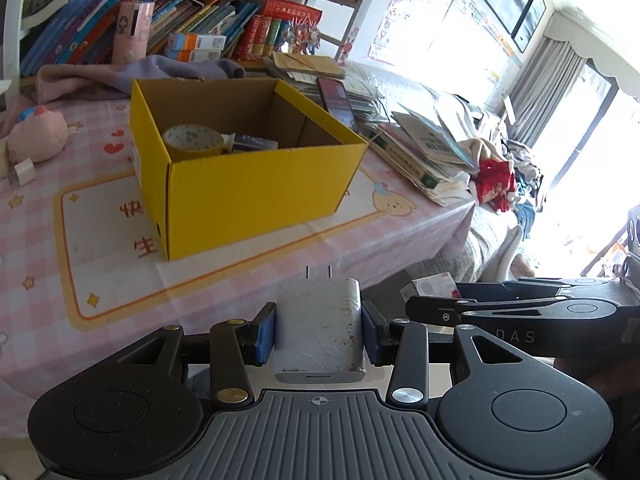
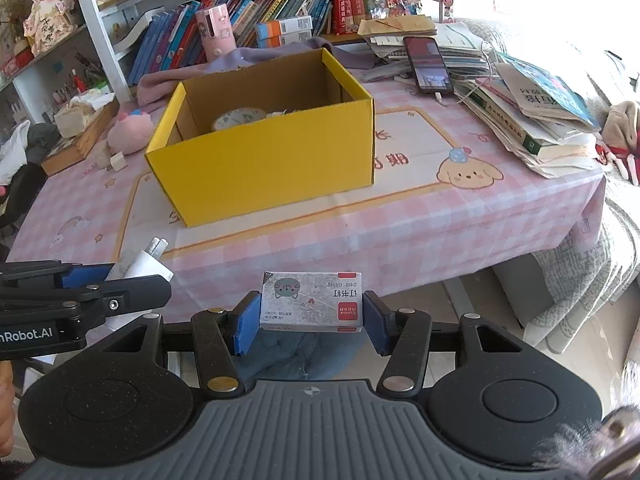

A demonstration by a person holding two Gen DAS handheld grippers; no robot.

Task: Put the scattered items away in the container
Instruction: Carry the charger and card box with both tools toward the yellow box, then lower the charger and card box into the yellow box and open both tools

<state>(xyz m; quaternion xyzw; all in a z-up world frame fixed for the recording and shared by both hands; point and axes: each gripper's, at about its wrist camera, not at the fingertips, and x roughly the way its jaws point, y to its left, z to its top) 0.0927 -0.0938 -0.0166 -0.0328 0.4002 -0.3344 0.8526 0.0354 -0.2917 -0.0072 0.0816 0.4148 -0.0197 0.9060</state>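
My left gripper (image 1: 319, 330) clamped on charger (image 1: 319, 332), prongs pointing at box (image 1: 248, 184). My right gripper (image 2: 311, 318) clamped on staples pack (image 2: 312, 300), long axis across fingers. Box dead ahead of both, on tabletop (image 2: 400, 232); left looks nearer.

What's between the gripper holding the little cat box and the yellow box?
Only bare pink tablecloth lies between the right gripper and the yellow box, seen from the right wrist.

We saw the yellow box (image 2: 264, 168) standing open on the counter, a tape roll (image 1: 193, 140) and a small blue pack (image 1: 256, 143) lying inside it. We held a scuffed white charger (image 1: 319, 334), prongs toward the box, and a small staple box (image 2: 312, 306) flat, both short of the counter's near edge.
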